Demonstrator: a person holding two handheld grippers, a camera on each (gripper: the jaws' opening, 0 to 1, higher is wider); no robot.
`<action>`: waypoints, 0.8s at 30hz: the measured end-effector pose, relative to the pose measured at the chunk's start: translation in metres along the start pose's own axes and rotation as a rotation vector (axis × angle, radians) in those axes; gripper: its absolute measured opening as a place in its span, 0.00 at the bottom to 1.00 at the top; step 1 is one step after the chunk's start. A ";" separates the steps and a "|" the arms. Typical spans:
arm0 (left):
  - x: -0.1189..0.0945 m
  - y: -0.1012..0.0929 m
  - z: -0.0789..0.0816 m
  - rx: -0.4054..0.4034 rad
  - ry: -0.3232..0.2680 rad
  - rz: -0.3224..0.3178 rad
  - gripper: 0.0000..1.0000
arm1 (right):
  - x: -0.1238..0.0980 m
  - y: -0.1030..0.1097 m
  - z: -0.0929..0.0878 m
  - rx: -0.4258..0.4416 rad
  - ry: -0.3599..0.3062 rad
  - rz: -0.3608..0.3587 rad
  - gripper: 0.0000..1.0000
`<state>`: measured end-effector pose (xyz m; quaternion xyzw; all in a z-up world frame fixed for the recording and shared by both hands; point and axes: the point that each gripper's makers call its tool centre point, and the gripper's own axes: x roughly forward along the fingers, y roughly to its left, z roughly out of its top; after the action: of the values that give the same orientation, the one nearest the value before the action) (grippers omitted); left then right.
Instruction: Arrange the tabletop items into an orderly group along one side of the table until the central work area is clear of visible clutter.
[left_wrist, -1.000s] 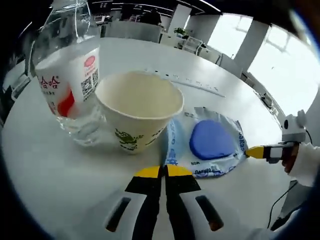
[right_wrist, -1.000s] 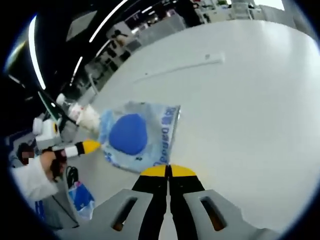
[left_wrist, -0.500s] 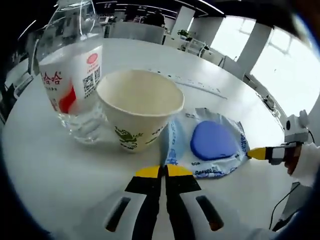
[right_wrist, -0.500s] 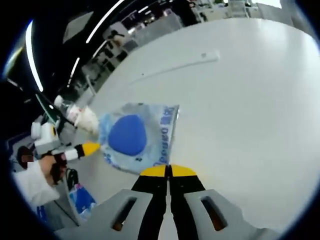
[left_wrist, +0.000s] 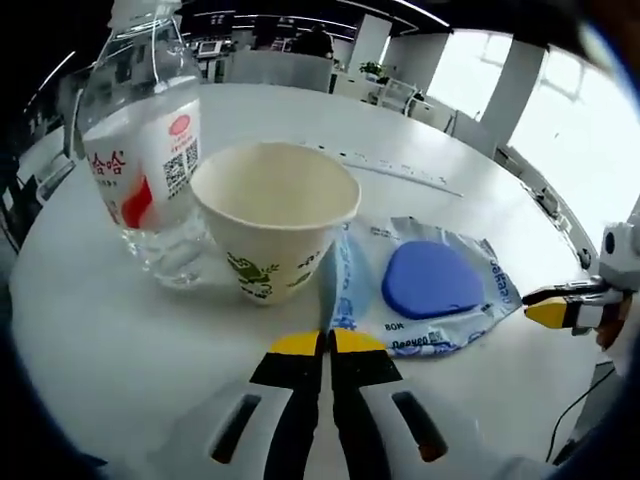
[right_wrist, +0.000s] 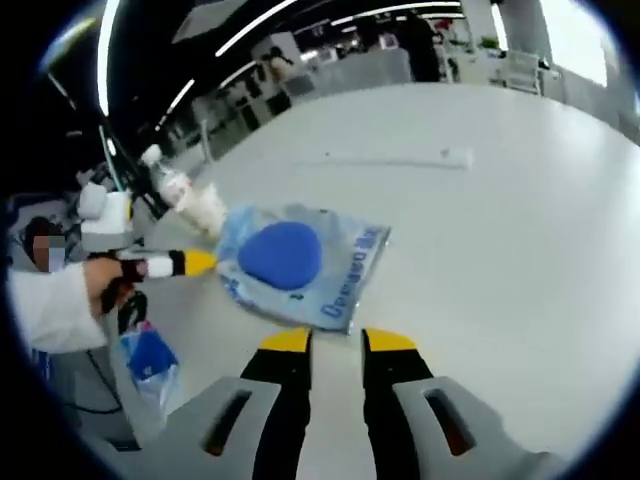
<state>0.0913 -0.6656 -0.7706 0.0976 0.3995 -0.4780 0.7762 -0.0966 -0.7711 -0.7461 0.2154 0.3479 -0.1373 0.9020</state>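
Observation:
A clear water bottle (left_wrist: 140, 160) with a white and red label stands at the left of the white table (left_wrist: 120, 340). A cream paper cup (left_wrist: 275, 225) stands upright right beside it. To the cup's right lies a flat packet (left_wrist: 430, 285) with a blue pad inside. My left gripper (left_wrist: 328, 345) is shut and empty, just short of the cup and packet. My right gripper (left_wrist: 548, 310) comes in from the right, near the packet's edge. In the right gripper view, my right gripper (right_wrist: 337, 342) is open just before the packet (right_wrist: 290, 260), with the left gripper (right_wrist: 200, 263), cup (right_wrist: 205, 210) and bottle (right_wrist: 168, 185) beyond.
A long thin white strip (left_wrist: 400, 170) lies further back on the table; it also shows in the right gripper view as the strip (right_wrist: 400, 158). A blue bag (right_wrist: 150, 360) hangs below the table edge beside a person's sleeve (right_wrist: 50, 305). Office desks stand far behind.
My right gripper's jaws have parted from shut to open, and it has swung and drawn back a little from the packet. The left gripper, bottle, cup and packet have stayed put.

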 end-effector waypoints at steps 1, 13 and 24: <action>0.000 0.001 0.000 0.001 0.001 0.001 0.00 | -0.004 0.001 -0.002 0.008 -0.006 0.002 0.21; 0.001 0.002 0.000 0.001 -0.001 0.008 0.00 | -0.081 0.008 -0.021 -0.032 -0.077 0.004 0.32; 0.001 0.001 -0.001 0.050 0.013 0.023 0.00 | -0.110 0.008 -0.011 0.016 -0.087 0.006 0.63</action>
<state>0.0919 -0.6650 -0.7726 0.1248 0.3915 -0.4780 0.7763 -0.1793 -0.7478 -0.6758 0.2174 0.3069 -0.1467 0.9149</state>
